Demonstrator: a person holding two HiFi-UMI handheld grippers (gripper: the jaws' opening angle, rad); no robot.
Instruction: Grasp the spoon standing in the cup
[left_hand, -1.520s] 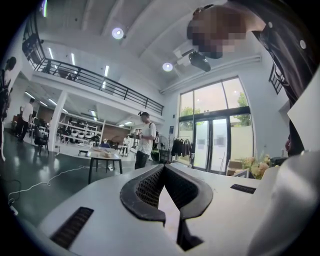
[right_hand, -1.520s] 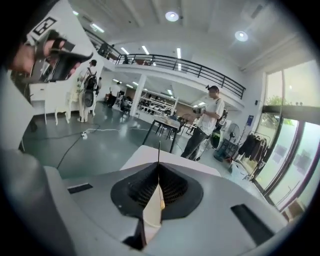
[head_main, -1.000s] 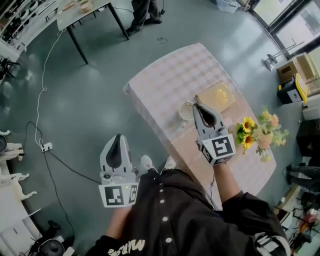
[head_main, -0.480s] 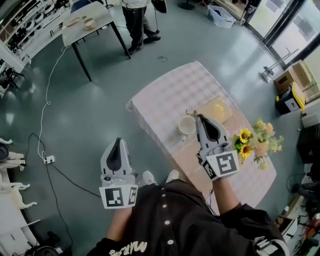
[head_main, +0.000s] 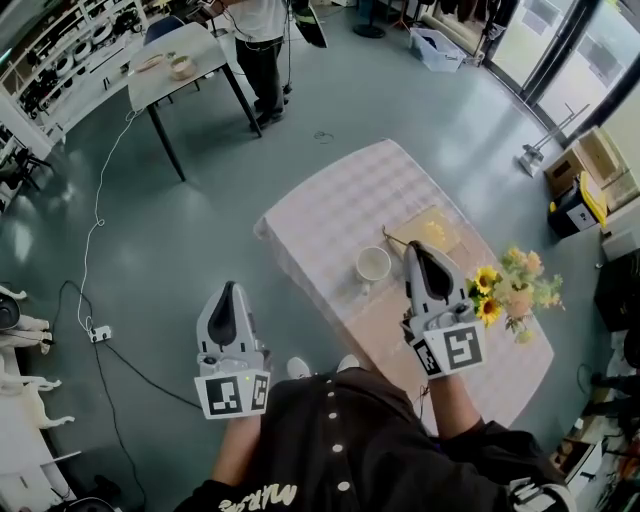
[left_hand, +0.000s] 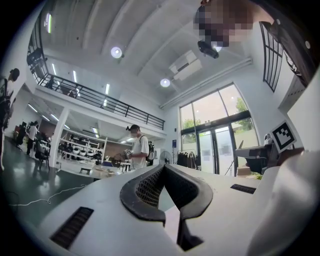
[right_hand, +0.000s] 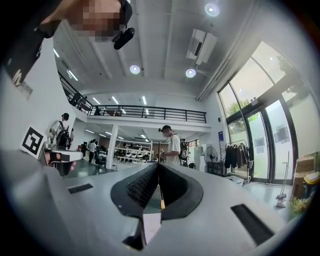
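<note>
On grey floor (head_main: 150, 250), pink checked table (head_main: 335, 195)

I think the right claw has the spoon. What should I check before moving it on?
1. Right claw shut on the spoon: ok.
2. Spoon out of the cup: ok, in the head view it shows past the rim.
3. Cup upright on the table: ok.
4. Left claw shut, empty, off to the side of the table: ok.
5. Flowers apart from the right claw: ok, but near.
6. Which end of the spoon is gripped: cannot tell.
</note>
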